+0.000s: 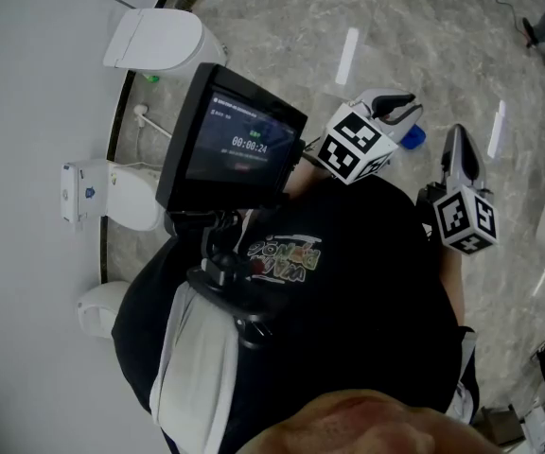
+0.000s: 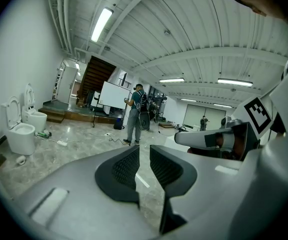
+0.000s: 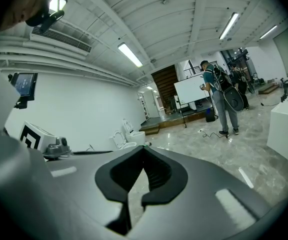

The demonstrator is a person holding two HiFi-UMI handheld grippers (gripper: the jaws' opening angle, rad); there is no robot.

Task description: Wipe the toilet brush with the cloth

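Both empty, L tool [image 2: 139, 149] ajar, R tool [image 3: 144, 149] clenched, whiteboard [image 2: 113, 95] gripper views only.

Toilets [image 1: 154, 41] line the wall [image 1: 26, 112]; a person [image 2: 134, 115] stands.

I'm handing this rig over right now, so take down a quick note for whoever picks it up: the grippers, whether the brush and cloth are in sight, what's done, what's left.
Left gripper: jaws a narrow gap apart, nothing between them.
Right gripper: jaws shut, empty.
Things: no cloth and no toilet brush can be made out in any view. Toilets stand along the wall, at the left of the head view, away from both grippers.
Done: nothing that shows; neither thing is picked up.
Left: find and grip the toilet brush and the cloth, then wipe the brush.
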